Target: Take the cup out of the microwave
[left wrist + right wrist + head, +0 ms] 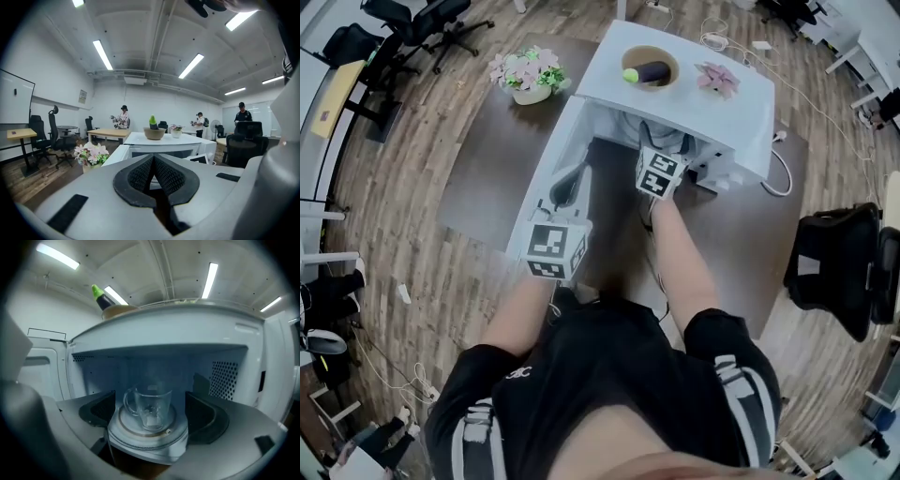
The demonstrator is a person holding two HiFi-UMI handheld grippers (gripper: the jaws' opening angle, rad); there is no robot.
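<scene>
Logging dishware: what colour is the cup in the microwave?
Clear glass cup, seen best in the right gripper view.

The left gripper [153, 161] has its jaws pressed together; the right gripper [150, 413], further forward, holds its jaws wide apart

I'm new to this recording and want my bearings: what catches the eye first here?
A clear glass cup stands on the turntable inside the open white microwave, between the wide-open jaws of the right gripper, not yet gripped. On top of the microwave sits a bowl holding a green-capped bottle, and a pot of pink flowers stands beside it on the brown table.
</scene>
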